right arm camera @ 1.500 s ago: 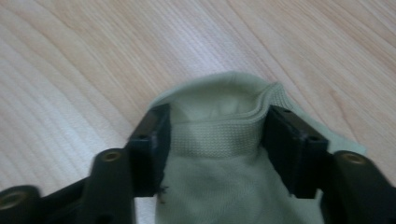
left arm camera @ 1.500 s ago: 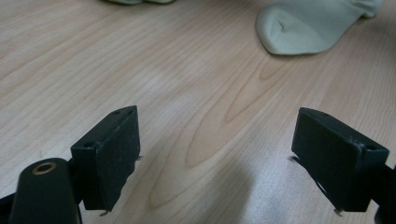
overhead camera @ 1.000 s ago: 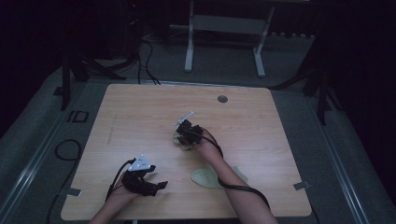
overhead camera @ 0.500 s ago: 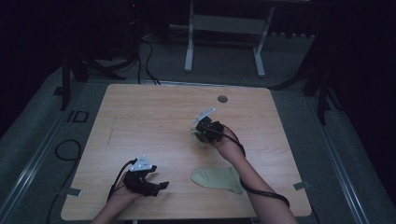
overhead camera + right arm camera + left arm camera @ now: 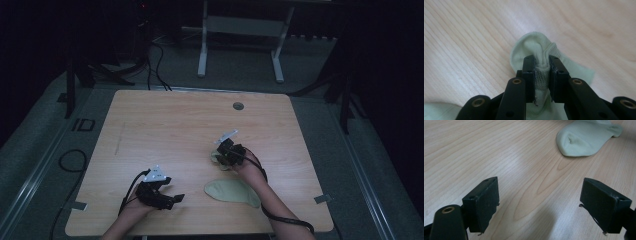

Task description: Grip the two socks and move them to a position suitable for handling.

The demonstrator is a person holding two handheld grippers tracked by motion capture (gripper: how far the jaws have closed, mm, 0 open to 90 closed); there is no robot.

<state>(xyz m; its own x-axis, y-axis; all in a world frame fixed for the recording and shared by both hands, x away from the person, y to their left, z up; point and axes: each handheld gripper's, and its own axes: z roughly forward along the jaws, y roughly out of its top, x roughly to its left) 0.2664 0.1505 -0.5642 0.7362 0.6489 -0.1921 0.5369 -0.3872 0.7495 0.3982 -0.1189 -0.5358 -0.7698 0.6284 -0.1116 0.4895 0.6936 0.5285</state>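
A pale green sock (image 5: pixel 232 191) lies flat near the table's front edge, right of centre. It also shows in the left gripper view as a sock (image 5: pixel 586 137) at the upper right. My left gripper (image 5: pixel 172 199) rests low over the front left of the table, open, with bare wood between its jaws (image 5: pixel 544 195). My right gripper (image 5: pixel 541 75) is shut on the ribbed cuff of a second pale green sock (image 5: pixel 531 47), which bunches up ahead of the jaws. In the high view that right gripper (image 5: pixel 222 156) and its sock (image 5: pixel 216 160) sit just beyond the flat sock.
The wooden table (image 5: pixel 165 125) has a round grommet hole (image 5: pixel 238 106) near its far edge. Cables (image 5: pixel 155 65) and a white stand's legs (image 5: pixel 240 50) are on the dark floor beyond. Tape marks (image 5: pixel 322 199) sit at the front corners.
My right gripper has carried the bunched sock to the right across the table and slightly toward the front. The left gripper and the flat sock have stayed in place.
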